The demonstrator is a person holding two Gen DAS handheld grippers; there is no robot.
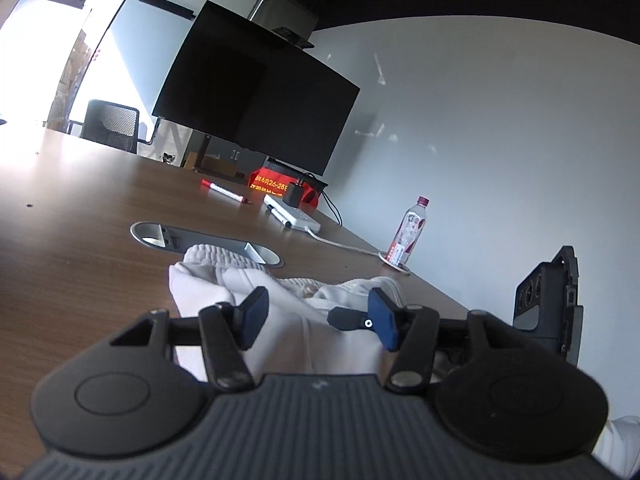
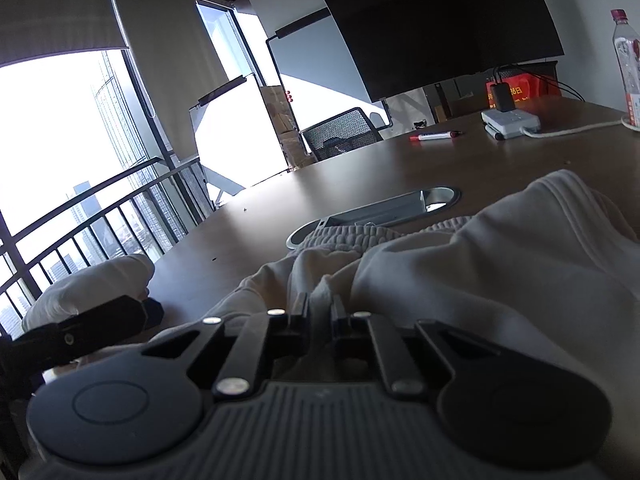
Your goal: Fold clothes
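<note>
1. left gripper [image 1: 318, 318]: jaws spread wide, holding nothing, poised over the near part of the garment [image 1: 280, 312].
2. garment: cream sweatpants by the look of them, bunched on the table [image 1: 100, 208] near the cable hatch [image 1: 208, 240]; no neat fold shows.
3. right gripper [image 2: 320, 308]: jaws closed, pinching a ridge of cloth.
4. judgement: folding is unfinished; smoothing and folds remain.

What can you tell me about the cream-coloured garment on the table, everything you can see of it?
The cream garment looks like thick, soft fleece or sweatshirt knit, with a ribbed band at its far edge. It lies crumpled in loose folds on the brown table, its ribbed end reaching the metal cable port. The right gripper is shut on a pinched fold of it. The left gripper is open, its blue pads either side of the cloth.
</note>
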